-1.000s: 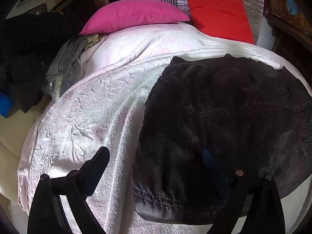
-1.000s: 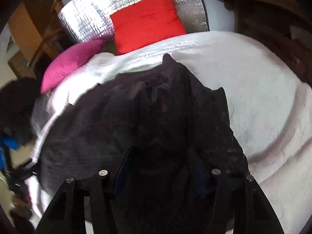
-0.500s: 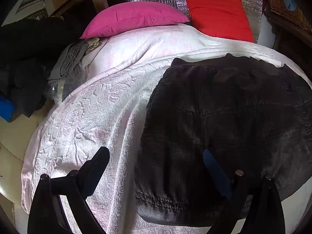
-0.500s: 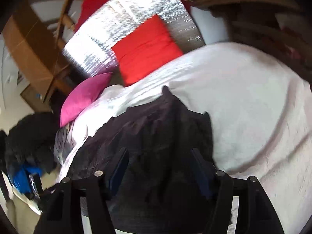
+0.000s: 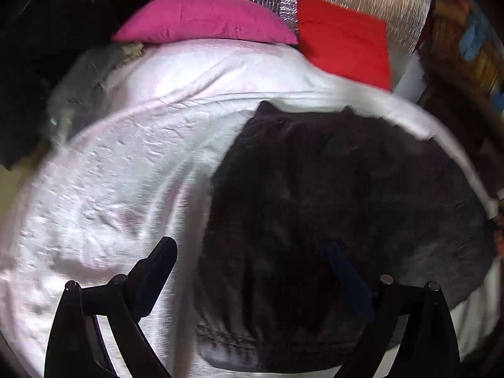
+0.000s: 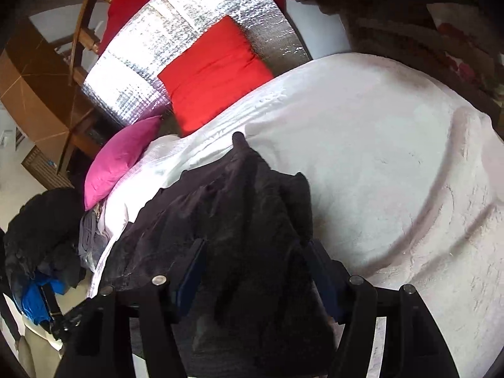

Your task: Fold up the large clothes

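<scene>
Soft dark garment (image 5: pixel 330 204) on the bed (image 5: pixel 110 189), limp and light.
Left tool (image 5: pixel 249 271) gapes empty; right tool (image 6: pixel 255 267), apart, straddles cloth ungripped; pinch hem nearest tools.

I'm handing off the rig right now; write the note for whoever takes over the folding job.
Left tool: open, nothing held, its inner finger over the near left part of the dark fuzzy garment.
Right tool: open, fingers straddling the garment's near right edge, no pinch visible.
Garment lies spread on the white textured bed cover, already doubled into a rough block. Pink pillow and red pillow sit at the bed's far end.
Left to do: probably regrip, fold again, tidy edges.
</scene>
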Motion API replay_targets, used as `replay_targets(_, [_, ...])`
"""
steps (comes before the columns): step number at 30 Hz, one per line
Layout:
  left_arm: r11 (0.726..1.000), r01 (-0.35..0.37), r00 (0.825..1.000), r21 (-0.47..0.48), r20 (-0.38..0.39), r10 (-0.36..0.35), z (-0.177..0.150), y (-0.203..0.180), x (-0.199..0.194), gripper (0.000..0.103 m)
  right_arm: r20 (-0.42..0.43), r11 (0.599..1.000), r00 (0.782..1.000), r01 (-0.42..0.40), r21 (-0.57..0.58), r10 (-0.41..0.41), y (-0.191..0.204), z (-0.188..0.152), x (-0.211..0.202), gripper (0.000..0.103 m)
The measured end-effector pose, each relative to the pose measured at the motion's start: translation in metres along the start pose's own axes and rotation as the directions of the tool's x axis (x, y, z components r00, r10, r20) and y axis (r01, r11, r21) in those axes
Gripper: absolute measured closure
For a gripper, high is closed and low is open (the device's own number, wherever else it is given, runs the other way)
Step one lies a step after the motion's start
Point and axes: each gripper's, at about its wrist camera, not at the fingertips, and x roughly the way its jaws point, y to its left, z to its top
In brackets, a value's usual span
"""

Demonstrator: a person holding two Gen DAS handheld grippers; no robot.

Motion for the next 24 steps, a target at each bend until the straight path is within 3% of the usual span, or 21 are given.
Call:
replay_targets(2, [0.997, 0.064, 0.998, -0.050, 0.000, -0.064, 0.004, 0.010, 0.000, 0.007, 0.002, 0.999, 1.000, -0.016, 0.038, 0.016, -0.009, 0.002, 0.000, 0.034])
replay_targets(8, [0.992, 0.087, 0.996, -0.092, -0.026, -0.090, 0.010, 0.019, 0.013, 0.007, -0.016, 0.999, 1.000, 0.004, 0.053, -0.004, -0.018, 0.004, 0.007, 0.034])
replay_targets(12, [0.999, -0.028, 1.000, -0.022, -0.004, 0.028, 0.010, 0.004, 0.014, 0.007, -0.033, 0.997, 0.999, 0.022, 0.069, -0.020, -0.025, 0.006, 0.014, 0.034])
replay_targets(15, [0.987, -0.142, 0.990, 0.070, 0.019, 0.141, 0.005, -0.015, 0.017, 0.007, -0.036, 0.997, 0.999, 0.027, 0.070, -0.024, -0.025, 0.006, 0.017, 0.034])
replay_targets(24, [0.972, -0.194, 0.981, 0.135, 0.038, 0.191, 0.005, -0.027, 0.025, 0.007, -0.060, 0.996, 0.997, 0.044, 0.075, -0.040, -0.028, 0.007, 0.027, 0.034])
